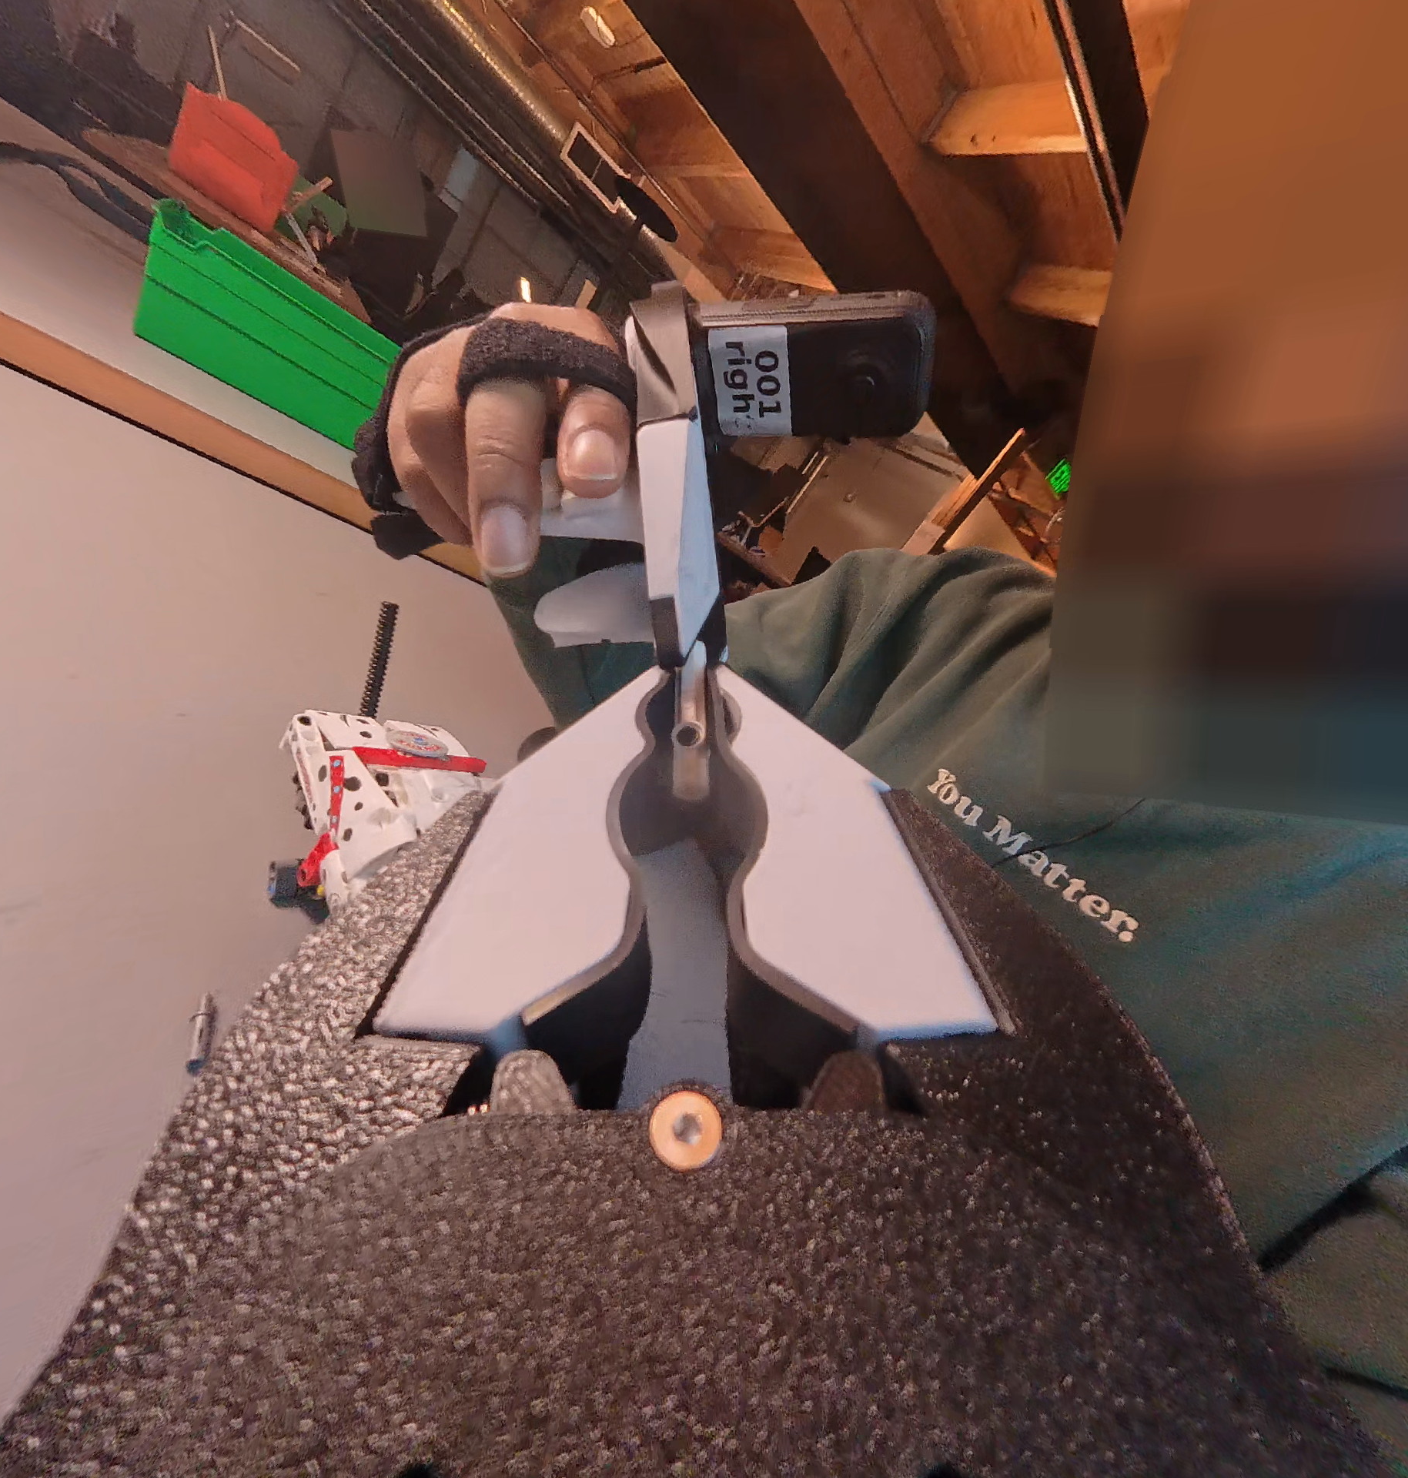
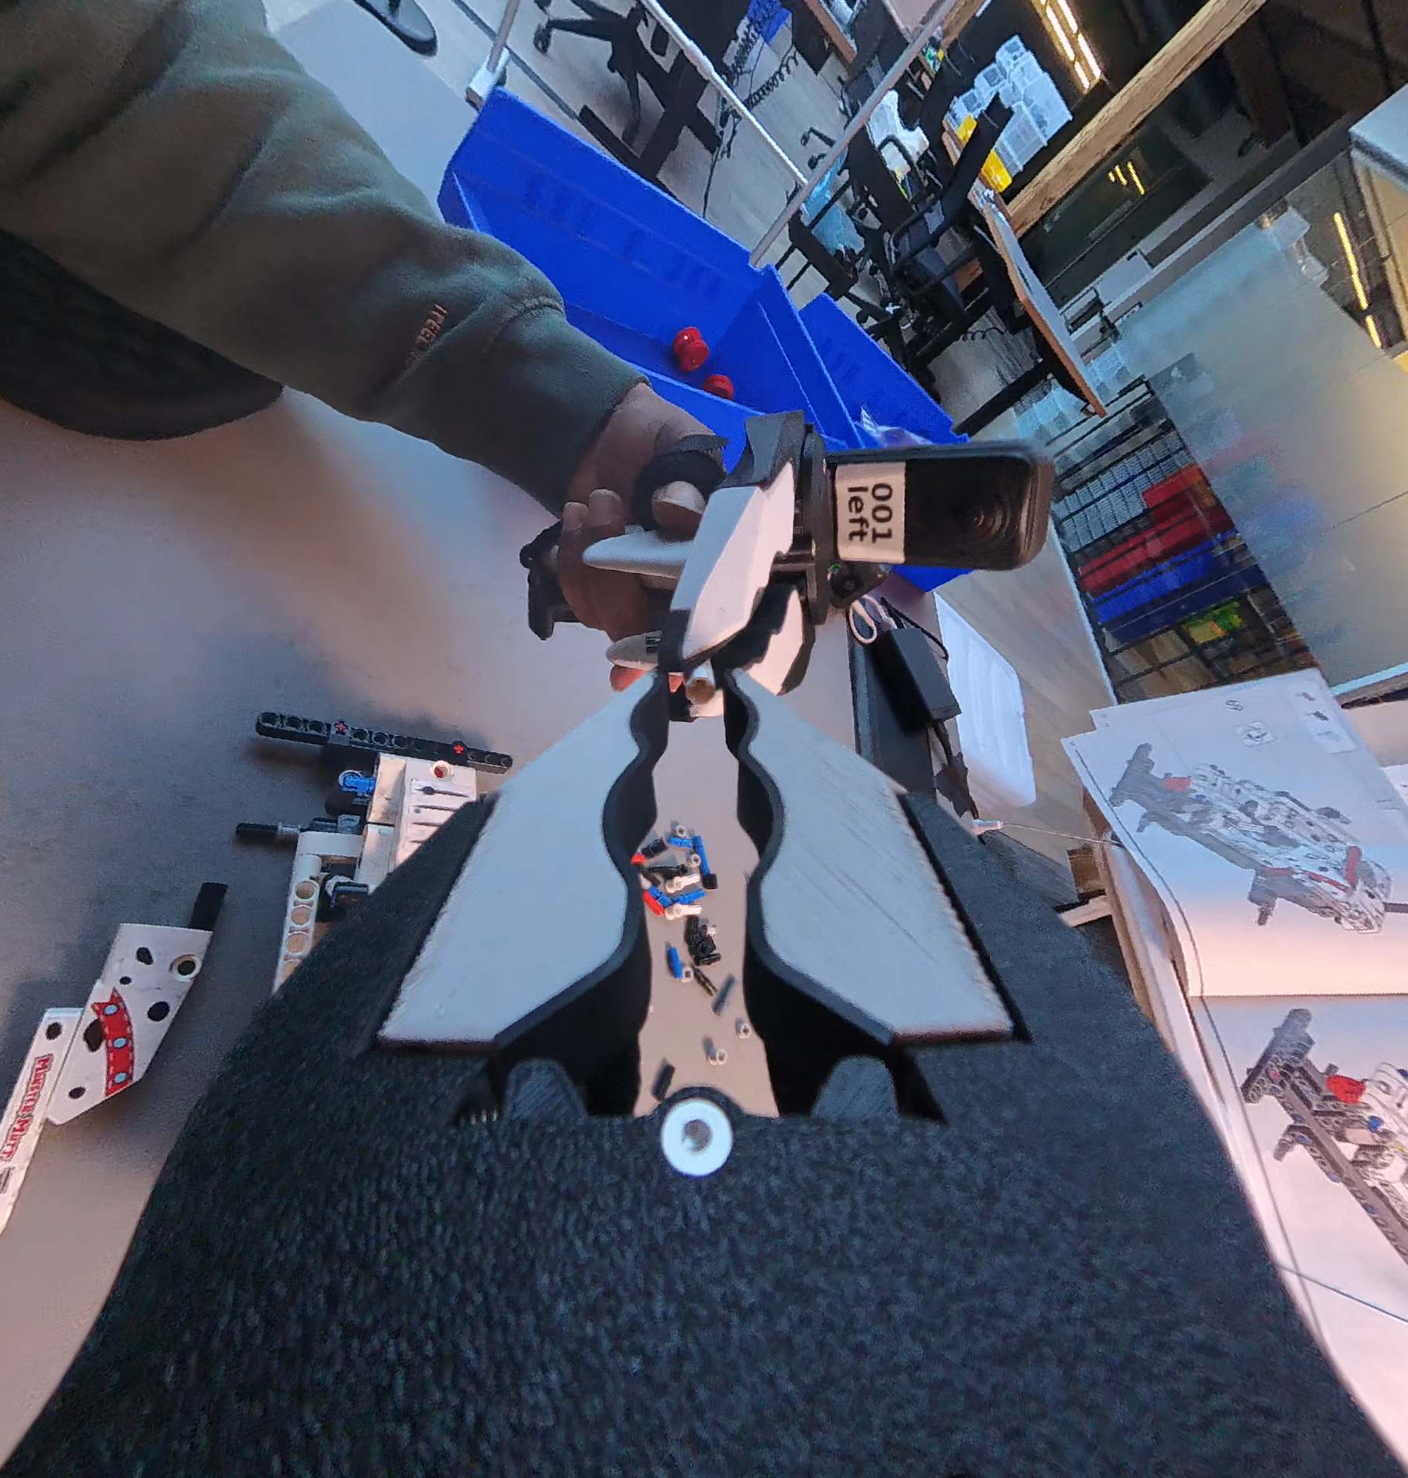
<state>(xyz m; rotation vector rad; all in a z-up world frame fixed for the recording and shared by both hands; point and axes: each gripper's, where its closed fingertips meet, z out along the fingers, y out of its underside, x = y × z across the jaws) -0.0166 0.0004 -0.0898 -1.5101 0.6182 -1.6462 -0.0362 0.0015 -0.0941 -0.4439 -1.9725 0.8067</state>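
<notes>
Left wrist view: your left gripper (image 1: 688, 688) and right gripper (image 1: 680, 652) meet tip to tip above the white table (image 1: 124, 560). Between them is one small pale tube piece (image 1: 688, 752), lifted clear of the surface. The right tongs, seen edge-on, are pinched together on the tube's far end. The left tongs are drawn in to a narrow gap with the tube lying in it, but you cannot tell from either view whether they press on it.

Right wrist view: the tube's end shows just between your right fingertips, against the tips of the left tool.

State of the build, as a judgement: well short of finished.
- A white, black-spotted brick model (image 1: 364, 792) with red trim lies on the table partly assembled.
- Two spotted panels (image 2: 124, 1016) and a long black beam (image 2: 380, 740) lie apart from it, not joined to anything.
- A scatter of small blue, black and red pins (image 2: 680, 888) is loose on the table.
- A black spring (image 1: 379, 656) and a short grey pin (image 1: 200, 1032) lie separate.
- The open instruction booklet (image 2: 1284, 880) shows a far fuller model.
</notes>
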